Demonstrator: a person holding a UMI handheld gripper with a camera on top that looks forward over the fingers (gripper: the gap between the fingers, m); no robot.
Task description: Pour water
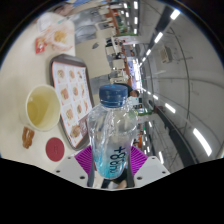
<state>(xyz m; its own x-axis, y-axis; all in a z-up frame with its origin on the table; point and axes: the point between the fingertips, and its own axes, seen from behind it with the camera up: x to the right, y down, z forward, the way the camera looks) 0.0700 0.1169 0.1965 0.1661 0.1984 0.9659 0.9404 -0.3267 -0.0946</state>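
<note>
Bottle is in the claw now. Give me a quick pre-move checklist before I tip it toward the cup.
1. Claw on water bottle: pads against both sides, ok.
2. Bottle upright: ok.
3. Blue cap off for pouring: still on, not ok.
4. Cup upright, mouth open, ahead and left of the bottle: ok.
5. Space in cup: looks to hold some pale liquid, level cannot tell.
6. Menu card lies between bottle and cup: not ok, spill risk.
</note>
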